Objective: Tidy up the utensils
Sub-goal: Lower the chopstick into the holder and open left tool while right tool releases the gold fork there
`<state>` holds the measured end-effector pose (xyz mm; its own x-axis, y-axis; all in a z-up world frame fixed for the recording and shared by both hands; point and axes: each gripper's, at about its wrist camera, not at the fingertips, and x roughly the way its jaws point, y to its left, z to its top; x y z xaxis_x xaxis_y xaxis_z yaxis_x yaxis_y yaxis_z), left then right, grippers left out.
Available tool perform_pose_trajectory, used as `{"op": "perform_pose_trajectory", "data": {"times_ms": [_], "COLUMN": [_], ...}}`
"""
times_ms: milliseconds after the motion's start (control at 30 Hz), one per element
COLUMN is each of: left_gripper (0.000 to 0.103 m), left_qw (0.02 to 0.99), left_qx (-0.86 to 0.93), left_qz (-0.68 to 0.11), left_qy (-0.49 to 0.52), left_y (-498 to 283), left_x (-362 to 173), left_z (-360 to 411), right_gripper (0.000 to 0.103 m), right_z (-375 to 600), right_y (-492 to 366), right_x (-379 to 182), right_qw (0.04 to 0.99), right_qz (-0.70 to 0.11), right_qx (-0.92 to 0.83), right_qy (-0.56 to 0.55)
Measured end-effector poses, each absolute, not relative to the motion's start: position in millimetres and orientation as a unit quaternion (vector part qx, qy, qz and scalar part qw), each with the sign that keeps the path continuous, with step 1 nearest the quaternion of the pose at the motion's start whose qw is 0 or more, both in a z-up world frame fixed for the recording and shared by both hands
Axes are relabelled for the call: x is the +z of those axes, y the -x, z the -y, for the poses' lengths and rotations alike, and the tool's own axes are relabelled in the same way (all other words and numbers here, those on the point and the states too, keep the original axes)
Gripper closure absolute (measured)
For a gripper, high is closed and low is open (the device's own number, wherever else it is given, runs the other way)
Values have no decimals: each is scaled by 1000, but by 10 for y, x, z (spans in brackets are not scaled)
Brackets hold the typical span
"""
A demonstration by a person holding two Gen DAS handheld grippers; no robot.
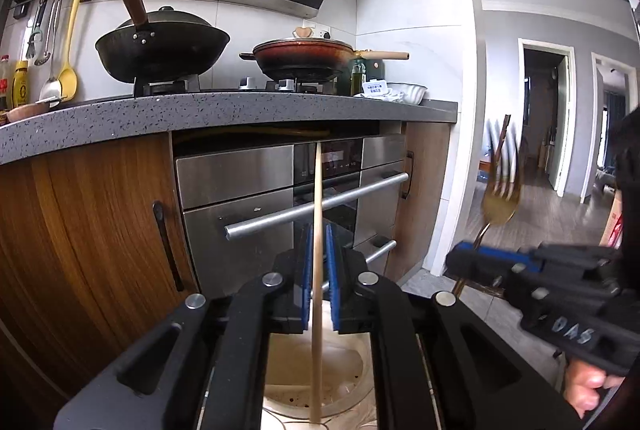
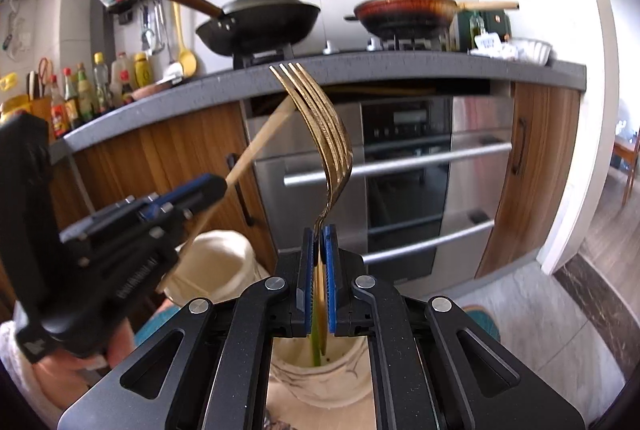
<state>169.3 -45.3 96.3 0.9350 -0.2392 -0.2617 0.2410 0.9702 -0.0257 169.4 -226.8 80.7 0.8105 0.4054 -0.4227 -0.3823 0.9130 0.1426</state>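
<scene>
Left hand-held gripper (image 1: pixel 318 258) closed narrow around a wooden chopstick (image 1: pixel 317 189), stick upright between the blue pads, lower end reaching down into a pale ceramic holder (image 1: pixel 352 386) directly below. Hard to tell from the left wrist view whether the pads press firmly or only graze the stick; slim gaps visible on either side.

Right hand-held gripper (image 2: pixel 319 258) clamped on the neck of a gold fork (image 2: pixel 326 133), tines up and curving toward the camera, handle dropping into a second cream holder (image 2: pixel 340 370) beneath. Thin green stem also visible inside that holder. In the left wrist view, fork blurred, suggesting motion.

Both utensils apparently mid-transfer, either leaving or entering the holders; direction not readable here.

Risks from this point:
- Chopstick slipping or pivoting if the left grip is loose, then dropping askew against the holder rim or out onto the floor.
- Fork swinging in the narrow pinch at its neck, heavy tined head tipping sideways and twisting out of the pads.
- The two hand-held grippers close together, so a sideways move likely to knock chopstick against fork or gripper body.
- Holder tipping if a utensil drags on its wall during lifting or lowering.

Stove surface (image 1: pixel 240 105) with wok (image 1: pixel 162 45) and pan (image 1: pixel 304 55) well apart, uninvolved.
</scene>
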Motion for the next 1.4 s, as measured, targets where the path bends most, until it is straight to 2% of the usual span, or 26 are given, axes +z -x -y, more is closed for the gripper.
{"op": "perform_pose_trajectory", "data": {"times_ms": [100, 267, 867, 900, 1000, 1067, 1100, 1200, 1267, 1333, 1400], "left_gripper": [77, 75, 75, 75, 75, 73, 68, 67, 65, 59, 49], "left_qw": [983, 984, 984, 983, 983, 983, 983, 984, 984, 983, 982], "left_qx": [-126, -126, -106, -104, -98, -94, -94, -87, -81, -77, -78], "left_qz": [-130, -124, -138, -140, -147, -149, -150, -150, -153, -162, -169], "left_qy": [10, 11, 45, 47, 50, 52, 51, 43, 36, 30, 29], "left_y": [-1658, -1551, -1279, -1273, -1244, -1213, -1188, -1083, -1008, -918, -810], "left_x": [997, 1050, 920, 909, 890, 881, 880, 877, 869, 847, 814], "left_z": [398, 319, -130, -152, -225, -264, -277, -303, -311, -318, -330], "right_gripper": [96, 96, 96, 93, 75, 72, 72, 58, 58, 51, 46], "right_z": [2263, 2255, 2282, 2289, 2300, 2306, 2314, 2368, 2407, 2440, 2488], "right_y": [-1741, -1826, -1932, -1943, -1935, -1916, -1899, -1813, -1714, -1593, -1416], "right_x": [713, 579, 563, 560, 562, 566, 574, 605, 624, 645, 647], "right_qw": [946, 938, 935, 935, 936, 937, 937, 938, 940, 942, 943], "right_qz": [-246, -271, -283, -285, -285, -284, -283, -277, -276, -271, -267], "right_qx": [209, 213, 204, 202, 198, 196, 194, 194, 192, 188, 187], "right_qy": [-29, -40, -56, -58, -60, -59, -59, -67, -66, -65, -65]}}
